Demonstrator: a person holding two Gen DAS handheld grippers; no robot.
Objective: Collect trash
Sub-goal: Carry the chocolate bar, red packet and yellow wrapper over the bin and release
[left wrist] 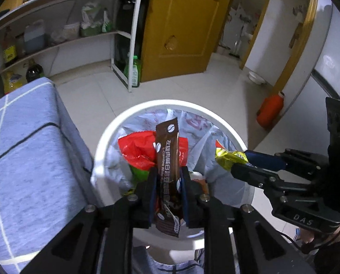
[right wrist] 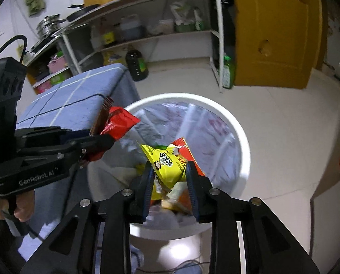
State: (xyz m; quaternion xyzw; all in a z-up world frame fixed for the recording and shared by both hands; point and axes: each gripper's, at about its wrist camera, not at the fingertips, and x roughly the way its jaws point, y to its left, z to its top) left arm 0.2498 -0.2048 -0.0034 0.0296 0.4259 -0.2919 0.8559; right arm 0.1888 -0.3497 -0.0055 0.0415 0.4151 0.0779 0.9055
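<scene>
The white trash bin (left wrist: 170, 105), lined with a plastic bag, is the landmark. Above its mouth the left gripper (left wrist: 167, 178) is clamped on a brown coffee sachet (left wrist: 166, 159), the right gripper (right wrist: 170, 175) on a yellow snack packet (right wrist: 167, 166). Both look light, crinkly and slippery, best pinched mid-body. The bin's depths are hidden.

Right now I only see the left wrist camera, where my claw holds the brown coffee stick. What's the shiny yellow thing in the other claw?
Observer: A yellow snack packet with a cartoon face on it, pinched in the right claw.
Operator: Just that one?
Observer: No, a red-orange packet sits behind it, between the same fingers.
Operator: What's further left along the counter?
Observer: Stacked steel pots, outside your view.
</scene>
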